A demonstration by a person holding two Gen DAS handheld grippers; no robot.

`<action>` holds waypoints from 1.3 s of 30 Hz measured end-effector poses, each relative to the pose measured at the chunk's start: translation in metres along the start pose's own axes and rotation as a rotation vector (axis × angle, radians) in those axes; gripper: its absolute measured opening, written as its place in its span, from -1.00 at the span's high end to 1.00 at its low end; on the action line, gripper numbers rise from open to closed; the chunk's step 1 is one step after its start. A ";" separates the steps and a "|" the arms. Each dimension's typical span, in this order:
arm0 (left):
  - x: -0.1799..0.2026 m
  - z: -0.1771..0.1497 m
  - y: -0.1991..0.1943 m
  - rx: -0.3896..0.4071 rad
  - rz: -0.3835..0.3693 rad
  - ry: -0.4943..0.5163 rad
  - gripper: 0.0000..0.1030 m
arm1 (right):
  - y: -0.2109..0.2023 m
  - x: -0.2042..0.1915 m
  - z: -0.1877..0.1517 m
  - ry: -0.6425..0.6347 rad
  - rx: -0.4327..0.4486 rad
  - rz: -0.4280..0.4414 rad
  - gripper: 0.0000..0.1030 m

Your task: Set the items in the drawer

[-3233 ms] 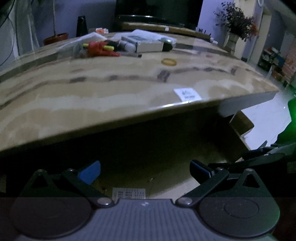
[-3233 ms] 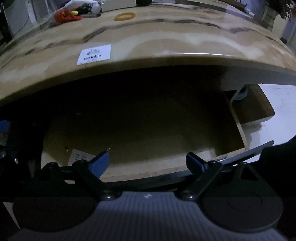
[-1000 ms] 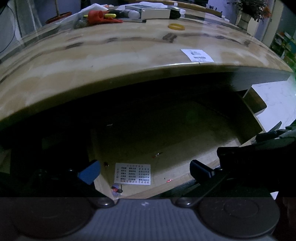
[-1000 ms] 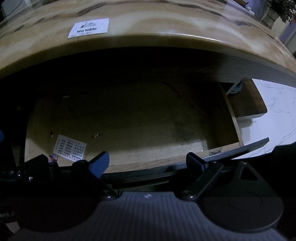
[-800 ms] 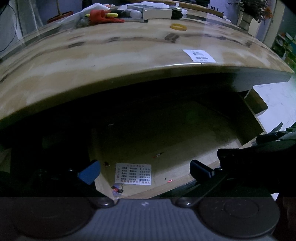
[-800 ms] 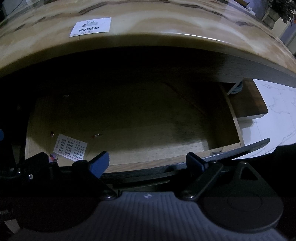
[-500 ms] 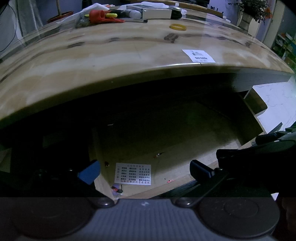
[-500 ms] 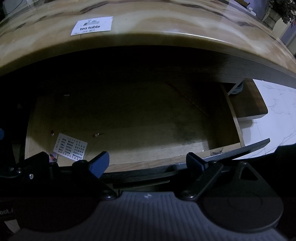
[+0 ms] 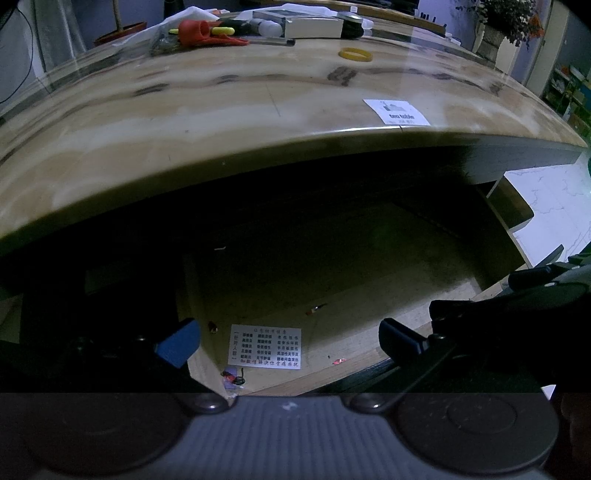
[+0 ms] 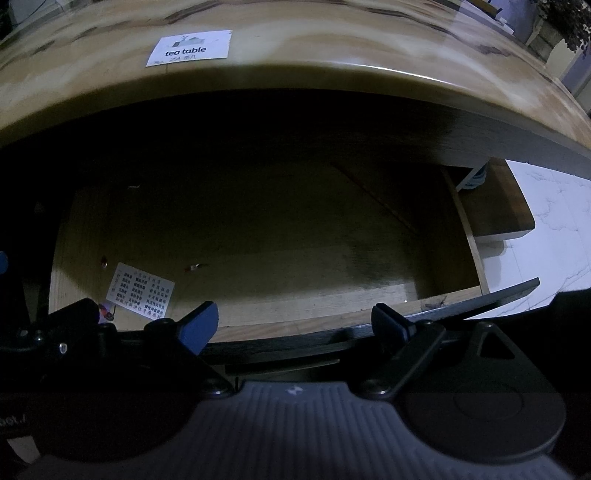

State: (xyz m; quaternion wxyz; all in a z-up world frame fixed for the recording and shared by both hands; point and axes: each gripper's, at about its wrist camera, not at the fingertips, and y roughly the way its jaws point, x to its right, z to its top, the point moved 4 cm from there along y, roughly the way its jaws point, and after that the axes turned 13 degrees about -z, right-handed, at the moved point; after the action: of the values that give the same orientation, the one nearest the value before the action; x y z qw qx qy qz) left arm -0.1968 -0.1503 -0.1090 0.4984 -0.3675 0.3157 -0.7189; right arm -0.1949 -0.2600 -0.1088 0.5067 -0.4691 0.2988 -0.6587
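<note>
Wooden drawer is sitting further out than three seconds ago, ready for items (at twelve o'clock on the surface); both grippers' fingers are standing apart, holding nothing.

The tabletop is glossy, polished stone-like material in tan and cream bands, with a white paper label stuck flat on it. Beneath it, the open drawer has a matt, bare pale wood floor, slightly scuffed, holding a printed paper card. The gripper bodies look like matt dark plastic, ribbed grey in the middle.
</note>
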 end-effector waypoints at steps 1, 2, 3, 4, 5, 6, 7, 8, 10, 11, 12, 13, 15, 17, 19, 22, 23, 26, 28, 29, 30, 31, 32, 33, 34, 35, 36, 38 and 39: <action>0.000 0.000 0.000 0.000 0.000 0.000 -0.99 | 0.000 0.000 0.000 0.000 0.001 0.002 -0.76; 0.000 0.000 0.000 0.001 0.000 0.001 -0.99 | 0.000 0.000 0.000 0.000 0.001 0.002 -0.76; 0.000 0.000 0.000 0.001 0.000 0.002 -0.99 | 0.000 0.000 0.000 0.000 0.001 0.002 -0.76; 0.000 0.000 -0.001 0.002 -0.001 0.002 -0.99 | 0.000 -0.001 0.000 0.000 0.002 0.002 -0.76; 0.000 0.000 -0.001 0.002 -0.001 0.003 -0.99 | 0.000 -0.001 0.001 0.000 0.002 0.002 -0.76; 0.000 0.000 -0.001 0.003 -0.002 0.004 -0.99 | -0.001 -0.001 0.001 0.000 0.003 0.003 -0.76; 0.000 0.000 -0.001 0.003 -0.003 0.005 -0.99 | -0.001 -0.001 0.001 0.000 0.003 0.003 -0.76; 0.000 0.000 -0.001 0.004 -0.004 0.006 -0.99 | -0.001 -0.001 0.001 -0.001 0.005 0.003 -0.76; 0.000 0.000 -0.001 0.005 -0.005 0.009 -0.99 | -0.001 -0.001 0.001 -0.001 0.006 0.004 -0.76; 0.000 0.000 -0.001 0.006 -0.005 0.011 -0.99 | -0.001 -0.002 0.001 -0.001 0.007 0.004 -0.76; 0.000 0.000 -0.002 0.007 -0.004 0.013 -0.99 | -0.002 -0.002 0.001 -0.002 0.009 0.005 -0.76; 0.001 0.000 -0.002 0.009 -0.004 0.015 -0.99 | -0.002 -0.002 0.001 -0.003 0.010 0.005 -0.76; 0.001 0.001 -0.004 0.017 -0.002 0.019 -0.99 | -0.003 -0.002 0.001 -0.003 0.016 0.004 -0.76; 0.001 0.002 -0.008 0.030 0.000 0.023 -0.99 | -0.006 -0.002 0.001 -0.002 0.027 0.004 -0.76; 0.001 0.003 -0.011 0.043 0.002 0.027 -0.99 | -0.009 -0.002 0.001 0.001 0.045 0.004 -0.76; 0.002 0.005 -0.016 0.062 0.005 0.033 -0.99 | -0.017 -0.001 0.002 0.009 0.077 0.010 -0.76; 0.002 0.006 -0.019 0.073 0.007 0.035 -0.99 | -0.020 0.000 0.002 0.013 0.089 0.014 -0.76; 0.003 0.012 -0.036 0.128 0.012 0.041 -0.99 | -0.035 0.005 0.003 0.043 0.147 0.030 -0.76; -0.002 0.018 -0.048 0.154 -0.004 0.019 -0.99 | -0.052 0.011 0.005 0.055 0.217 0.031 -0.76; -0.005 0.022 -0.054 0.165 -0.012 0.004 -0.99 | -0.061 0.014 0.006 0.058 0.253 0.027 -0.76; -0.009 0.026 -0.060 0.177 -0.015 -0.011 -0.99 | -0.070 0.018 0.007 0.060 0.290 0.024 -0.76; -0.013 0.030 -0.065 0.189 -0.011 -0.018 -0.99 | -0.079 0.021 0.009 0.064 0.328 0.023 -0.76; -0.016 0.035 -0.070 0.201 -0.007 -0.025 -0.99 | -0.089 0.026 0.011 0.069 0.369 0.027 -0.76; -0.020 0.040 -0.075 0.213 -0.002 -0.029 -0.99 | -0.098 0.031 0.014 0.073 0.411 0.031 -0.76; -0.024 0.047 -0.079 0.224 0.007 -0.021 -0.99 | -0.108 0.036 0.017 0.080 0.448 0.038 -0.76; -0.028 0.054 -0.084 0.235 0.016 -0.014 -0.99 | -0.116 0.041 0.023 0.092 0.474 0.051 -0.76; -0.032 0.061 -0.088 0.246 0.025 -0.005 -0.99 | -0.121 0.046 0.029 0.105 0.488 0.064 -0.76; -0.040 0.079 -0.093 0.262 0.046 0.017 -0.99 | -0.128 0.054 0.043 0.128 0.517 0.091 -0.76; -0.047 0.088 -0.094 0.270 0.053 0.016 -0.99 | -0.130 0.058 0.051 0.135 0.529 0.097 -0.76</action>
State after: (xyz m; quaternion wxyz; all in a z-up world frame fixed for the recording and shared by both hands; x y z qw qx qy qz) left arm -0.1571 -0.0853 0.0052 0.5596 -0.2831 0.2296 -0.7443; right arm -0.2007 -0.2708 0.0415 0.6214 -0.2607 0.1715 -0.7187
